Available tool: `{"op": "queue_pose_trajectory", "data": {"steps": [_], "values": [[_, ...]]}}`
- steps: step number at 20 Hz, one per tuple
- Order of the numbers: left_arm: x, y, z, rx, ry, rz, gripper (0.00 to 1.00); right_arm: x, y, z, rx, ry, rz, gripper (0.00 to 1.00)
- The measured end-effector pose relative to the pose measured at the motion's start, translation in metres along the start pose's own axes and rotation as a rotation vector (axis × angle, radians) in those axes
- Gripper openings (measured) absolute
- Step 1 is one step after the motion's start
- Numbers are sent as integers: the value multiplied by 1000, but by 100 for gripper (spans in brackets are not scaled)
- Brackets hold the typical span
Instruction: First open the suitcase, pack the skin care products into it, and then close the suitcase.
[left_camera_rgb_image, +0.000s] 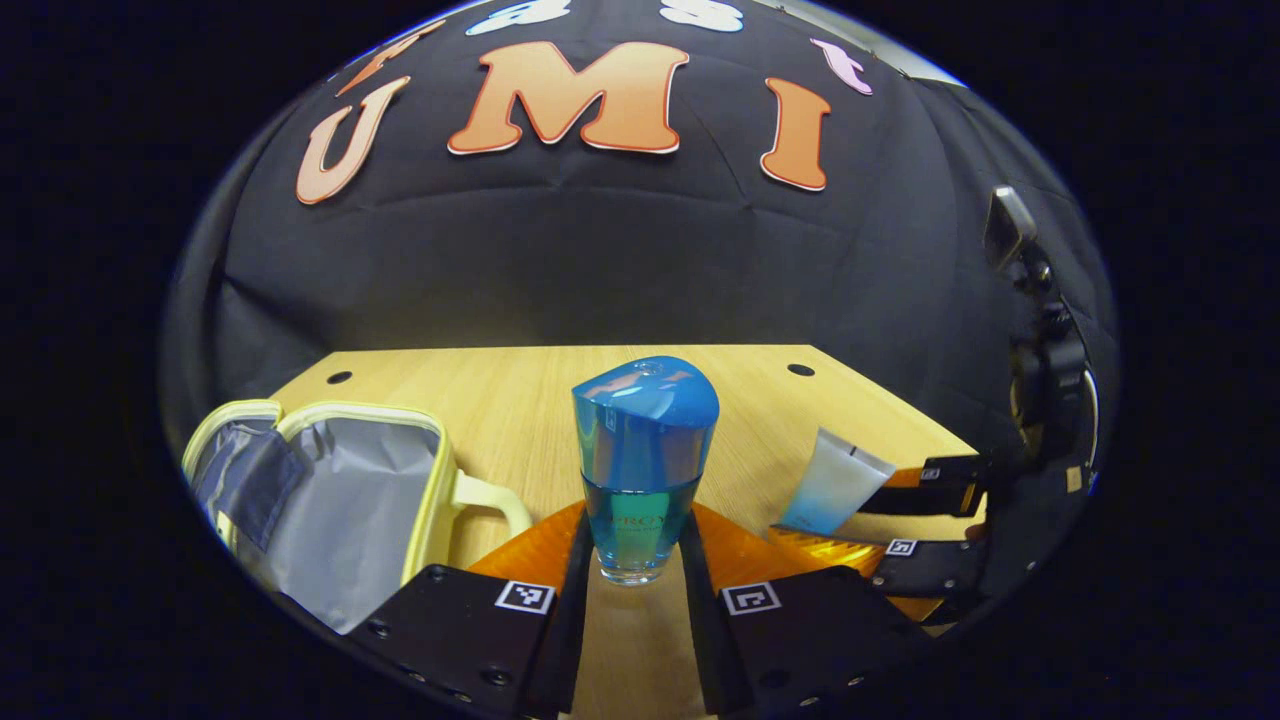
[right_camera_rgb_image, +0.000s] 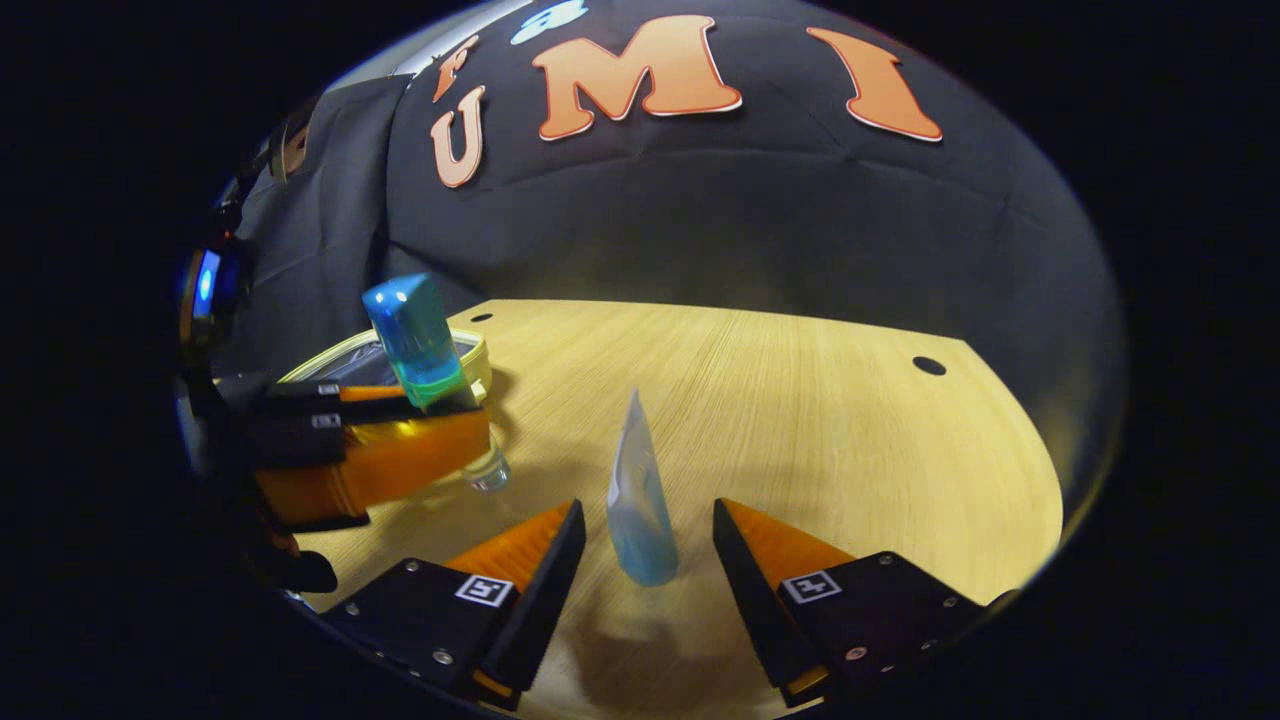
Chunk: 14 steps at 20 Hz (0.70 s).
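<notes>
Blue bottle (left_camera_rgb_image: 643, 470), clear base, glossy blue cap, upright on tabletop (left_camera_rgb_image: 500, 400), long axis vertical, cap up; left tool (left_camera_rgb_image: 632, 560) pinching its lower body. Pale blue tube (right_camera_rgb_image: 636, 500) stands upright between spread fingers of right tool (right_camera_rgb_image: 640, 540), untouched. Yellow suitcase (left_camera_rgb_image: 330, 500) open at left.

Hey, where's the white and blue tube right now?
The tube stands on the wooden table, cap down, between the right gripper fingers, right of the blue bottle.

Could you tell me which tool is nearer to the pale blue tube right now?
Right. The right tool has its fingers on either side of the tube, open, not pressing it. The left tool is off to the side, shut on the blue bottle.
</notes>
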<state>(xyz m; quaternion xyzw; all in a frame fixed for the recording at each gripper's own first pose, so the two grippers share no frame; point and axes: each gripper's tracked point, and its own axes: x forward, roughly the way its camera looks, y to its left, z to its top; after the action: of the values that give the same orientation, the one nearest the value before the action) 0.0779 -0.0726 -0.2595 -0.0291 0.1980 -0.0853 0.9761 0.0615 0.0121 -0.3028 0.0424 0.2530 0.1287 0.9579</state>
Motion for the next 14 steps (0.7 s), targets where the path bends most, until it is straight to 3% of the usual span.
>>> {"op": "queue_pose_trajectory", "data": {"steps": [2, 3, 4, 5, 6, 10, 11, 12, 14], "values": [[-7, 6, 7, -3, -2, 12, 46, 3, 0, -3, -9, 12, -14, 60], [-11, 10, 11, -1, -3, 20, 46, 2, -3, 0, -17, 1, -38, 54], [-15, 14, 14, 3, -2, 27, 46, 5, 0, 0, -8, 6, -25, 38], [-19, 19, 18, 7, -4, 39, 46, 2, 6, 1, 5, 23, -6, 34], [-24, 23, 24, 9, -7, 46, 46, -3, 10, 3, 12, 22, 1, 38], [-44, 40, 47, -2, -21, 72, 46, -23, 20, 31, -12, -1, 13, 36], [-49, 44, 51, -2, -24, 77, 46, -28, 24, 39, -13, -8, 20, 31], [-52, 47, 57, 0, -26, 84, 46, -34, 27, 46, -16, -16, 22, 36], [-63, 57, 69, -8, -34, 93, 46, -42, 32, 62, -20, -33, 29, 37]]}}
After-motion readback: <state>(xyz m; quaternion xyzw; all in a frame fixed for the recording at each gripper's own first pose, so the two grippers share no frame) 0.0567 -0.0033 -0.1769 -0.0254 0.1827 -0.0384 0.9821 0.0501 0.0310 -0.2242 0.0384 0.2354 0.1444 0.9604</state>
